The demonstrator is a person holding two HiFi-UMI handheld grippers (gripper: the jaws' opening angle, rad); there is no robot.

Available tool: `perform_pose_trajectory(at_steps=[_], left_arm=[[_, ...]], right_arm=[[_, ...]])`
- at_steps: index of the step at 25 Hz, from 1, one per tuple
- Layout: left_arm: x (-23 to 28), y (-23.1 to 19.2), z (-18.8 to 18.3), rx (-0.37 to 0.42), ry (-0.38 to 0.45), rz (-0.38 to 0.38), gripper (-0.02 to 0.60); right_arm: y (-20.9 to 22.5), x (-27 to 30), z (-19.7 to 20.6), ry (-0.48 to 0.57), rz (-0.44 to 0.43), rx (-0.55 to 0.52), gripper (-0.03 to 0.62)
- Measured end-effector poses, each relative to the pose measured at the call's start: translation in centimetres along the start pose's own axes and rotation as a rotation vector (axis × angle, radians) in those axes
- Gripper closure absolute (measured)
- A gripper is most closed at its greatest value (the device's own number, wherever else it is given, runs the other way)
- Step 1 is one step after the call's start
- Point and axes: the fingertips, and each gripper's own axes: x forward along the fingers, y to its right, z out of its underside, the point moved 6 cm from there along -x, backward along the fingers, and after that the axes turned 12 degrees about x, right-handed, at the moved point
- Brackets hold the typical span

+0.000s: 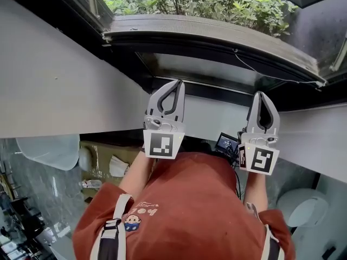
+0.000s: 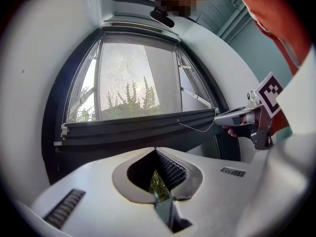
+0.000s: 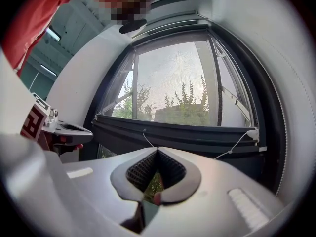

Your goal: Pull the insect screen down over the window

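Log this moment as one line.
left claw: shut, empty | right claw: shut, empty | screen bar: ahead of both claws

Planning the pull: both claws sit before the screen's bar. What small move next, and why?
Probably open the left claw and right claw and ease them toward the screen bar: both are shut on nothing, short of the bar.

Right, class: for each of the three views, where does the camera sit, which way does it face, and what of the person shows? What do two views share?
Head view: on the head, steeply down; screen bar, left gripper, right gripper, red shirt.
Left gripper view: along its shut gripper, at the window; right gripper at right.
Right gripper view: likewise; left gripper at left.
Shared: both gripper views show the screen bar.
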Motion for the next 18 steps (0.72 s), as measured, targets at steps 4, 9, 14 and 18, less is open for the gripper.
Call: perform_pose_trajectory(at_steps=[4, 9, 14, 18], left_arm=[[0.17, -0.23, 0.06, -0.002, 0.003, -0.002, 0.577], [0.19, -0.37, 0.12, -0.008, -0.001, -0.005, 0.577], [0.18, -0.46, 0.01, -0.001, 0.005, -0.007, 0.577], [0.14, -0.52, 0.01, 0.0, 0.014, -0.012, 0.577]], right_arm=[[0.05, 0.19, 0.12, -0.004, 0.0, -0.004, 0.585], [-0.06, 0.43, 0.05, -0.001, -0.005, -0.014, 0.585], [-0.08, 0.52, 0.04, -0.001, -0.004, -0.023, 0.585], [0.02, 0.51, 0.13, -0.003, 0.002, -0.029, 0.585]])
